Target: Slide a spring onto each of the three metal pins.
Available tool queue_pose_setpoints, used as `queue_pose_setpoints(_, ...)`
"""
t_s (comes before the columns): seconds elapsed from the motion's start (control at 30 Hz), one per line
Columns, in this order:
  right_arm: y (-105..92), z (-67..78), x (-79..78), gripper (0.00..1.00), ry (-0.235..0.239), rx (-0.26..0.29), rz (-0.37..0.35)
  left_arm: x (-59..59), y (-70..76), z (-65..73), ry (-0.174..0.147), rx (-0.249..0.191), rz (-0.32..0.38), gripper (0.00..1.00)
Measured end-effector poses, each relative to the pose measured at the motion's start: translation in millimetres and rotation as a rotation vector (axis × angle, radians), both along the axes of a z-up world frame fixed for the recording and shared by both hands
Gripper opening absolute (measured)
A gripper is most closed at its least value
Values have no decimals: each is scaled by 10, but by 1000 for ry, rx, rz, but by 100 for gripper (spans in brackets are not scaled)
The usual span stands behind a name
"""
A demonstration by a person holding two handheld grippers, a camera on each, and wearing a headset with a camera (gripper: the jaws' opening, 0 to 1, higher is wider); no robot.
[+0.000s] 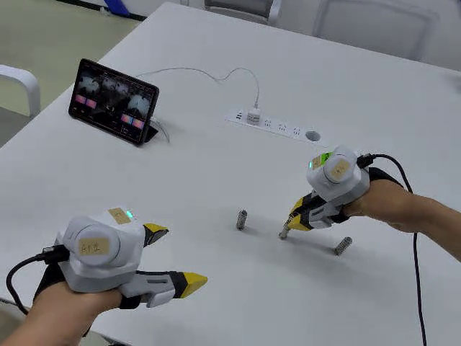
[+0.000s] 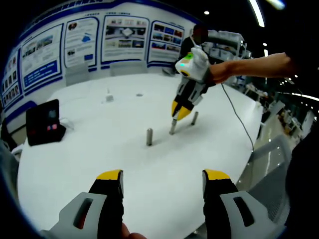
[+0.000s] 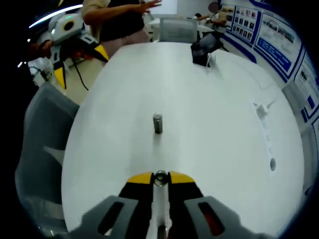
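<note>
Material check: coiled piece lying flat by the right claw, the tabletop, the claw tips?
Coiled piece: looks like bare steel wire, grey with a dull shine, turns visible. Tabletop: smooth matte white, likely laminate; no grain shows. Right claw tips: yellow over black, probably plastic or rubber; can't tell which.
</note>
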State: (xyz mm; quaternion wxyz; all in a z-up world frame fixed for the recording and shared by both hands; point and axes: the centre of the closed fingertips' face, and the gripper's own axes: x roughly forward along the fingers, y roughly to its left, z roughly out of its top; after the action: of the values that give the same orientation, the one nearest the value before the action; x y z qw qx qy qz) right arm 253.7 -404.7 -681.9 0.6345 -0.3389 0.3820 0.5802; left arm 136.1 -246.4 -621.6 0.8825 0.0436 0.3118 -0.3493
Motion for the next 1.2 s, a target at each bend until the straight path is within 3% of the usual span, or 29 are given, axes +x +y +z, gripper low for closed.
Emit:
queue_pose_setpoints(1.03,15,-352,-11,13,11,-76,46,5,51,-12,9,1,9,65)
queue_pose_setpoints(1.2,7,-377,-39,20,17,-79,43,9,39,-3,9,3,5,66)
